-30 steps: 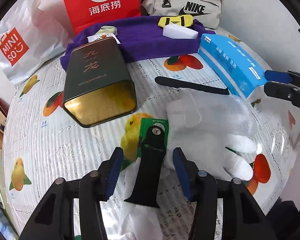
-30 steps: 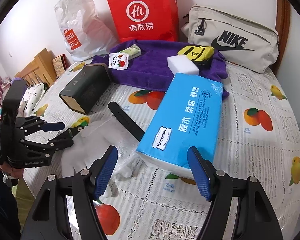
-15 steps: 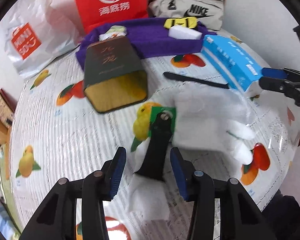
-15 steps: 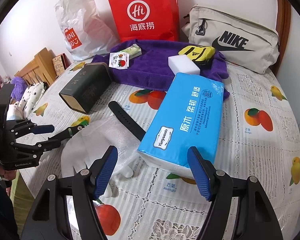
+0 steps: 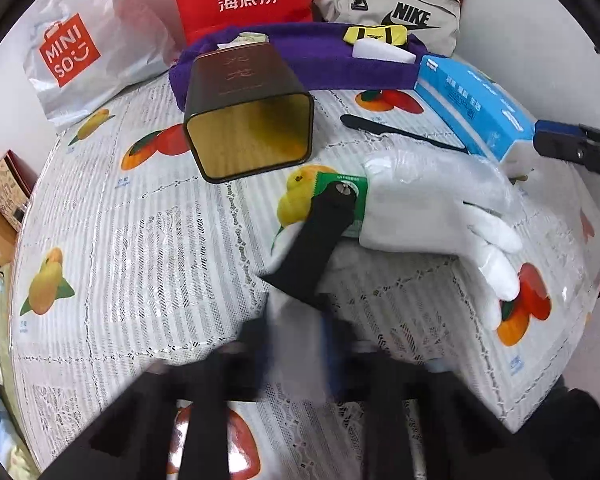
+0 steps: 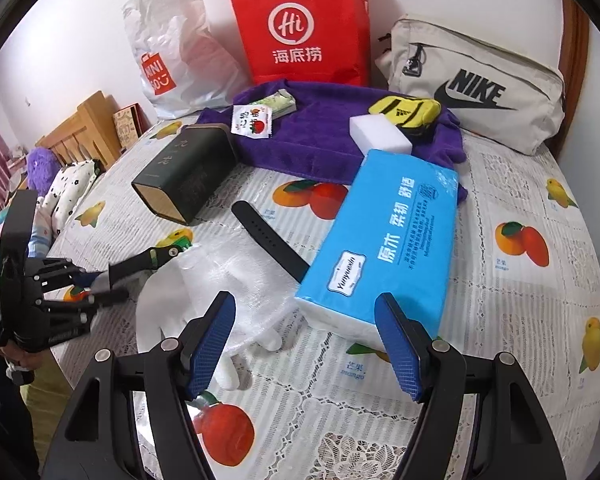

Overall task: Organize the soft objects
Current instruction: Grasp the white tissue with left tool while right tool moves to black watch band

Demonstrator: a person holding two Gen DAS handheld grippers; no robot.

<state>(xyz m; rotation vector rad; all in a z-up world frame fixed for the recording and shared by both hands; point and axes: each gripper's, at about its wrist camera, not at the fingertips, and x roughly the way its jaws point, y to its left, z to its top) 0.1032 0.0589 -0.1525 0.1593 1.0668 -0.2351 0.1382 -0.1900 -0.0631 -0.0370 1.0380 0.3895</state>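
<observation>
Left gripper: blurred; looks pinched on flat black strap beside white fabric glove.
Right gripper: spread wide before blue tissue pack.

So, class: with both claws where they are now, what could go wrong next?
The left claw is around the black plastic piece, which lies against the white fabric glove; lifting may drag the glove. The open right claw faces the blue tissue pack; squeezing hard could crush it.

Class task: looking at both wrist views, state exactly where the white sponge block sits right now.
The white sponge block lies on the purple towel at the back of the table, touching the yellow pouch, just beyond the blue tissue pack.
</observation>
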